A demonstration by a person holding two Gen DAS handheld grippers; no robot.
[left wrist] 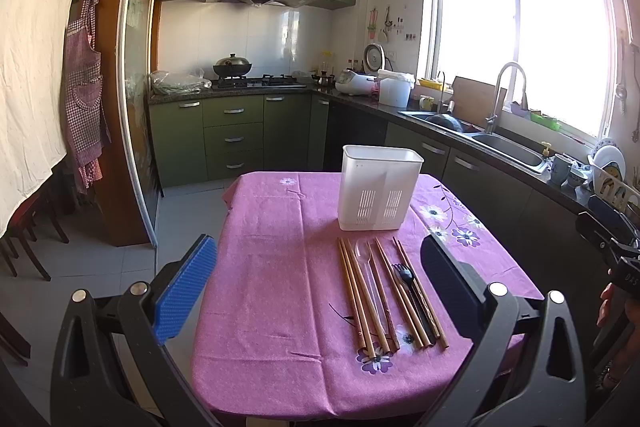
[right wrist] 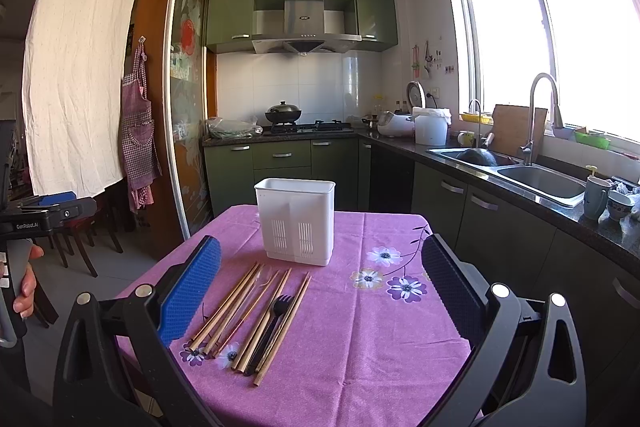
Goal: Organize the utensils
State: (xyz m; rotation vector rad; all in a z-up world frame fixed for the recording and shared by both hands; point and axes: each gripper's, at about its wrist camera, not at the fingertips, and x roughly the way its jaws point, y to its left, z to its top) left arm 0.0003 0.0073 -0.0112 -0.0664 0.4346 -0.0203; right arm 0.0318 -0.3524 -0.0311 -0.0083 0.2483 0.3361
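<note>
Pink floral tablecloth (right wrist: 360, 347) — green cabinets (right wrist: 280, 163), sunlit window (right wrist: 560, 39).

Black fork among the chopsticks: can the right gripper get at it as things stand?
Probably yes: the right gripper is open and empty, nothing covers the black fork. But chopsticks lie tight on both sides, so it may catch one too.

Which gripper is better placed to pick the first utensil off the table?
Probably the left gripper: the chopsticks lie between its open fingers. In the right gripper view they sit toward its left finger. Both are empty.
</note>
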